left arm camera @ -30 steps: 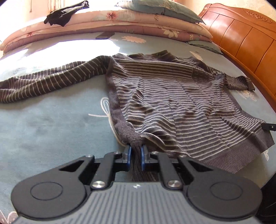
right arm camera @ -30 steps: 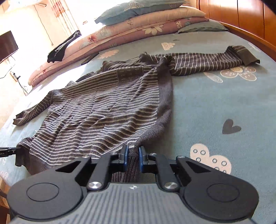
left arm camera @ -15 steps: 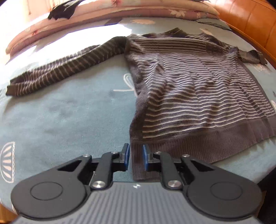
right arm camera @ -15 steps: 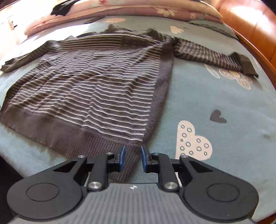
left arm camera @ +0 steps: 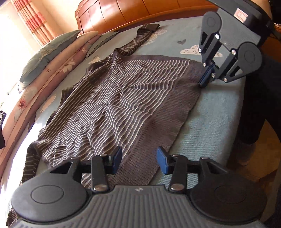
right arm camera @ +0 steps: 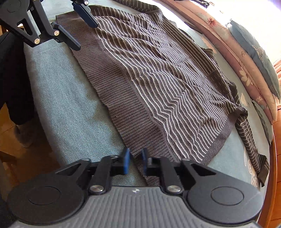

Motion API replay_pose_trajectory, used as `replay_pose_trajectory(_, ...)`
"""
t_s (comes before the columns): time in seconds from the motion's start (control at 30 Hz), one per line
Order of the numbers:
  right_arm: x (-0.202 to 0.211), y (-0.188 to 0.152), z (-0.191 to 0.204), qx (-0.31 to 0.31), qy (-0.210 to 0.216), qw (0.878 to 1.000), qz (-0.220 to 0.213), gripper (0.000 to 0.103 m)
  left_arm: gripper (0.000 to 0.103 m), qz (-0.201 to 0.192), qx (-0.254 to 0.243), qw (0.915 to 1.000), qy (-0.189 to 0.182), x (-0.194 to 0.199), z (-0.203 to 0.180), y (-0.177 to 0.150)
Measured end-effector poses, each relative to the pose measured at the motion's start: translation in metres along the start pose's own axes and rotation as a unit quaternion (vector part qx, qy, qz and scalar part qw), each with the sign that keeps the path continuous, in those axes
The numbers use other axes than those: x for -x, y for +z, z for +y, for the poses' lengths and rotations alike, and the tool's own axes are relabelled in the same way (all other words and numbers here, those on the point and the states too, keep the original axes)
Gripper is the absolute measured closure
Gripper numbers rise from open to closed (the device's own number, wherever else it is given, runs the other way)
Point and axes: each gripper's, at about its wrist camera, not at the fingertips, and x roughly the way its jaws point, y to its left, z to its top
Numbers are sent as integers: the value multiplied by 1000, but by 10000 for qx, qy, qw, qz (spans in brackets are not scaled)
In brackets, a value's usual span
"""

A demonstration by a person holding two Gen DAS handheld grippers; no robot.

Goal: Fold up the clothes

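A brown striped sweater (left arm camera: 123,98) lies spread flat on the teal bed (left arm camera: 210,112), ribbed hem toward the bed's edge; it also shows in the right wrist view (right arm camera: 166,79). My left gripper (left arm camera: 139,158) is open, its blue pads straddling one hem corner without holding it; it also shows in the right wrist view (right arm camera: 84,26). My right gripper (right arm camera: 134,162) has its pads slightly apart with the other hem corner lying between them; it looks nearly shut in the left wrist view (left arm camera: 207,77).
Stacked pillows and a folded quilt (left arm camera: 58,57) lie beside the wooden headboard (left arm camera: 140,12). One sleeve (right arm camera: 249,140) stretches toward the wooden side rail. The person's dark-trousered legs (left arm camera: 254,108) stand at the bed's edge on the wooden floor.
Both grippers let go of the hem corners and opened, the left wider. Both have swung round so each now sees the other across the hem. The sweater lies flatter.
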Motion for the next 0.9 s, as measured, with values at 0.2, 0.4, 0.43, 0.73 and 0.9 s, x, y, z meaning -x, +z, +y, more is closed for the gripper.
replay_pose_trajectory(0.2,18,12,-32,-479,203,9977,-430,101,56,-238,-192,9990,-312,-9,-8,13)
replay_pose_trajectory(0.4,5,24,-94,-1417,-160,9879,-604,101,52,-288,-13,9932,-1131,-22,-10,18)
replay_pose_trajectory(0.43,-3,25,-100,-1514,-372,9863,-536,101,52,-253,4,9927,-1175,-27,-10,18)
replay_pose_trajectory(0.73,2,15,-90,-1451,-27,9859,-828,91,51,69,43,9969,-786,-33,11,4)
replay_pose_trajectory(0.9,18,8,-35,614,489,9949,-633,76,50,152,-1327,9892,-599,-25,-13,-7)
